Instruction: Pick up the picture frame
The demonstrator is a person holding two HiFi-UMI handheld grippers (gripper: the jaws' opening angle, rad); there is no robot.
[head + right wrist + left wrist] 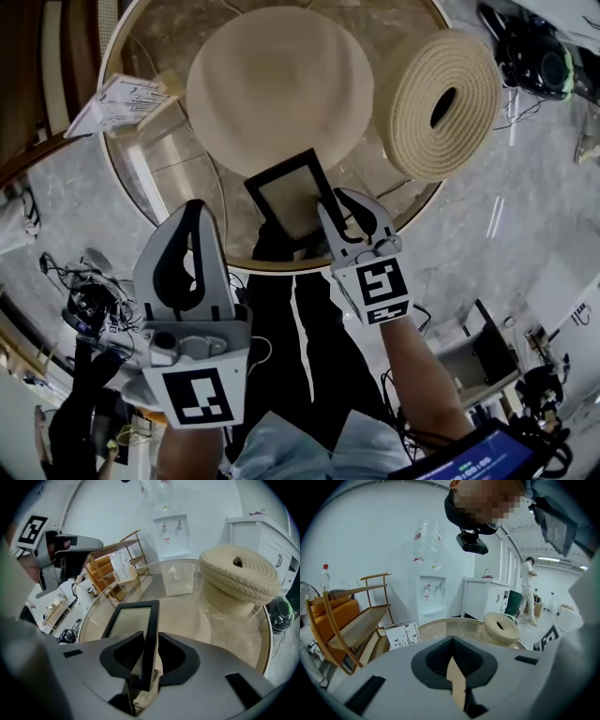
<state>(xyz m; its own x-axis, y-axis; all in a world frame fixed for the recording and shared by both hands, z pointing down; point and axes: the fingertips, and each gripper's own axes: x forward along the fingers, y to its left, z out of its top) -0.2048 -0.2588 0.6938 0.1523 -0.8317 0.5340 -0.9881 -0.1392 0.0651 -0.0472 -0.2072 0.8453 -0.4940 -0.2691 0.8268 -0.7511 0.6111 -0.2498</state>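
The picture frame [286,192] is black with a pale pane and sits at the near edge of the round glass table [120,178], partly over a beige round pad. My right gripper [343,210] is shut on the frame's right side. In the right gripper view the frame [127,620] stands on edge between the dark pads, and that gripper [149,643] pinches its rail. My left gripper [193,214] hangs off the table at the lower left, its jaws together and holding nothing. In the left gripper view that gripper [451,657] points at the table from a distance.
A beige round pad [277,84] covers the table's middle. A coiled rope roll [436,103] lies at its right, and a printed card box [122,98] at its left rim. Cables and gear [89,300] lie on the floor. A wooden rack [347,620] stands beyond the table.
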